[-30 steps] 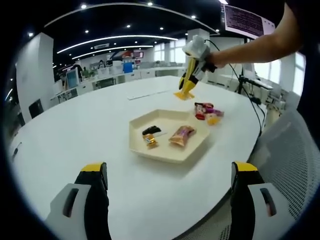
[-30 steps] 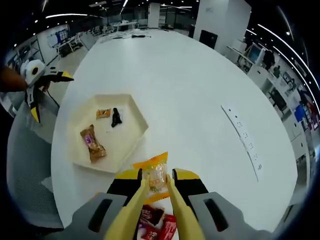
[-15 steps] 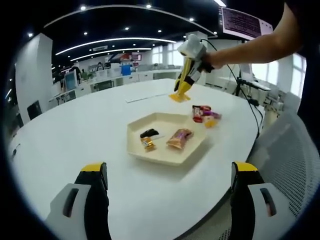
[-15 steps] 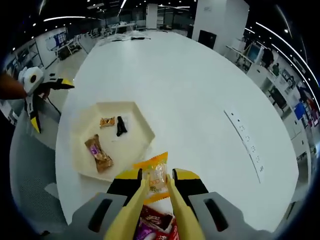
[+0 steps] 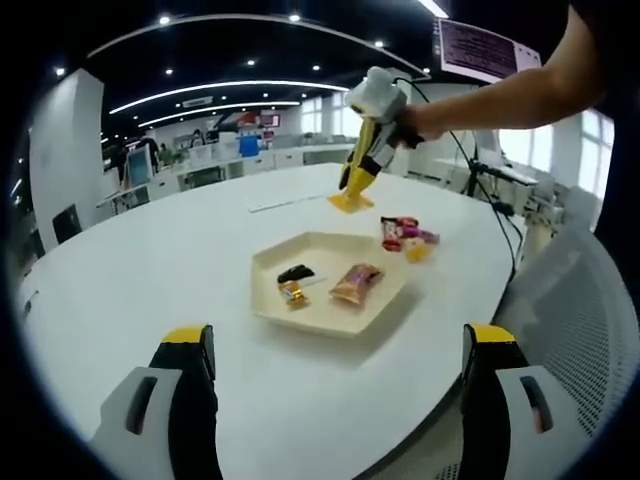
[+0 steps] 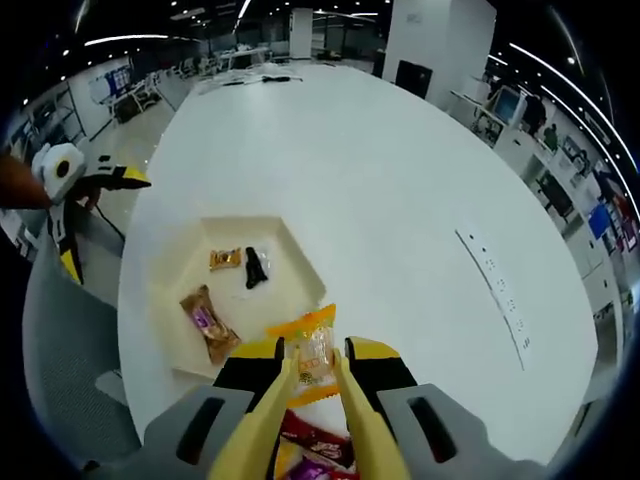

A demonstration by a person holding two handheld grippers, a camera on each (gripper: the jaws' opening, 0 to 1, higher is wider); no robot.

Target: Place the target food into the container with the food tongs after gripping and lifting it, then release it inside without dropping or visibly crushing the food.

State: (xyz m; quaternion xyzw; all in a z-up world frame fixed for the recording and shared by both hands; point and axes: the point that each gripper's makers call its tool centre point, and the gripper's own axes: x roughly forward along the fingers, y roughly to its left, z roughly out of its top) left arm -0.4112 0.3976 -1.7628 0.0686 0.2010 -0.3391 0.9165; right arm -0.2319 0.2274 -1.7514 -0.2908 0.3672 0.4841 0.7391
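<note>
**Orange snack packet held in the tongs above the table, beside the tray**

Right gripper view: the right gripper (image 6: 312, 372) is closed on yellow food tongs (image 6: 350, 425), and the tong tips pinch an orange-edged snack packet (image 6: 310, 350) with a clear middle. The packet hangs in the air over the near edge of the cream hexagonal tray (image 6: 175, 300), not yet inside it. In the tray lie three items: a brown-and-purple wrapped bar (image 6: 208, 324), a small orange-wrapped sweet (image 6: 226, 259) and a small black item (image 6: 256, 268), the last two close together. Under the gripper, a few red and purple wrapped snacks (image 6: 312, 452) lie on the white table (image 6: 380, 180). A white power strip (image 6: 495, 295) lies well off to the right on the table. At the left edge, the left gripper (image 6: 75, 215) is held by a hand beside the table, its yellow-tipped jaws spread.

In the left gripper view, the left gripper's two jaws stand wide apart with nothing between them, pointing at the tray (image 5: 270, 290) from the table edge. Beyond the tray, a person's arm (image 5: 500, 95) holds the right gripper (image 5: 352, 185) aloft, with the orange packet (image 5: 350, 203) at the tong tips, clear of the table. The loose snack pile (image 5: 405, 235) lies just past the tray's far right side. An office with desks and ceiling lights fills the background.
</note>
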